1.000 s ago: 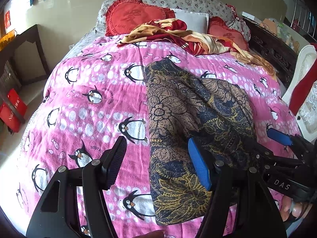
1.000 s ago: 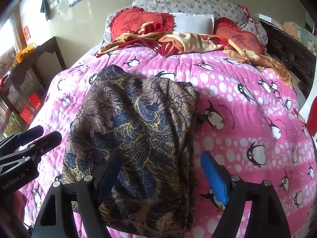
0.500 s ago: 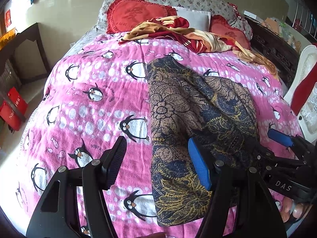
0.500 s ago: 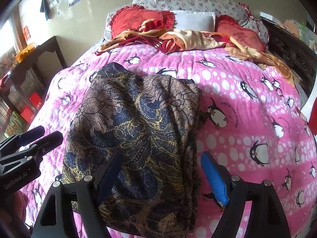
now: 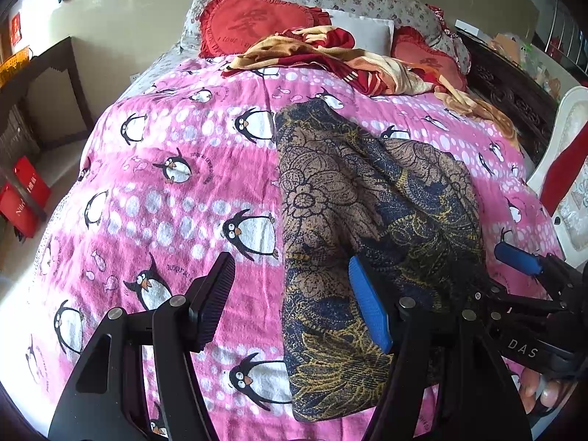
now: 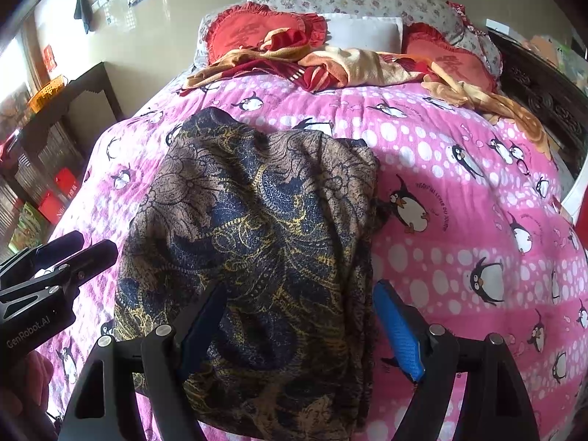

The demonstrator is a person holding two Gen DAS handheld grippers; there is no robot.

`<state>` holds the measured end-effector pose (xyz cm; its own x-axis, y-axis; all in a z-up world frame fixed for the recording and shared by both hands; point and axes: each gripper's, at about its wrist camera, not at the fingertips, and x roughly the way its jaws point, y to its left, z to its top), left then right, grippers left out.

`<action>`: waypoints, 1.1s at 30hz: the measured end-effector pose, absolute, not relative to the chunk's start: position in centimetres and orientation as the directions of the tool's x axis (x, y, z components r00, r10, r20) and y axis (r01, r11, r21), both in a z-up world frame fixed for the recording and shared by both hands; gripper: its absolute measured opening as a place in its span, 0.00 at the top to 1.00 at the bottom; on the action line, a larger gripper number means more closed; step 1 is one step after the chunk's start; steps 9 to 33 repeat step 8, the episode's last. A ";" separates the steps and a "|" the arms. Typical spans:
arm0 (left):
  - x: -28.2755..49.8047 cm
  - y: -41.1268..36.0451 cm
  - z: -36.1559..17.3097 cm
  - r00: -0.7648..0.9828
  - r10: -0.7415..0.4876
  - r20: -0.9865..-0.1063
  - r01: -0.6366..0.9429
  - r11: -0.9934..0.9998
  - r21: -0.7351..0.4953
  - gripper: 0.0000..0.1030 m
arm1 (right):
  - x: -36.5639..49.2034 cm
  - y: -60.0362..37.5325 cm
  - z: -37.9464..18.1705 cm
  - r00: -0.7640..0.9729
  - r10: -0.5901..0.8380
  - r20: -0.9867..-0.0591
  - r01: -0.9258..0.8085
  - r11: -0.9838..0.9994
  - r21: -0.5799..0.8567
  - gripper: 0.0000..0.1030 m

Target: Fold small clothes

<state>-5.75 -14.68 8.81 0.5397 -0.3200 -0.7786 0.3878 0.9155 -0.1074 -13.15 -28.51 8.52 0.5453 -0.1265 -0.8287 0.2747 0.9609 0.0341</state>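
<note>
Left wrist view shows the left gripper (image 5: 292, 301) with its two fingers spread wide and nothing between them. Just ahead of it, and a bit toward its blue finger side, lies the patterned cloth (image 5: 371, 228) on the pink penguin blanket (image 5: 176, 183). The cloth is dark blue and brown with yellow swirls (it looks like a small piece of clothing, but I cannot tell what kind). It looks folded over at least once, because it lies as a long thick strip with layers on top of each other. It is still lumpy and long, so I think more folds are left, maybe one that brings the near end up to the far end. The right gripper (image 6: 299, 321) is open too and holds nothing. It hangs over the near end of the cloth (image 6: 257, 228), with the cloth right in front of its fingers. Far ahead of both grippers, at the head of the bed, lie red heart pillows (image 5: 253, 24) and a rumpled red and yellow blanket (image 5: 330, 58), well apart from the cloth.
</note>
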 end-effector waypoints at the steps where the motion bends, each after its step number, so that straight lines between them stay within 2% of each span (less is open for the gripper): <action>1: -5.7 -14.6 8.8 0.541 -0.323 -0.777 0.390 0.914 -0.109 0.37 | -13.1 -28.5 8.5 0.545 -0.126 -0.829 0.273 0.961 0.034 0.23; 7: -5.1 -13.6 9.1 0.586 -0.312 -0.748 0.375 0.922 -0.091 0.37 | -13.3 -29.5 8.3 0.555 -0.122 -0.823 0.278 0.959 0.046 0.23; 33: -4.7 -13.2 9.0 0.588 -0.303 -0.750 0.366 0.927 -0.087 0.37 | -13.5 -30.1 8.4 0.561 -0.128 -0.818 0.282 0.958 0.044 0.23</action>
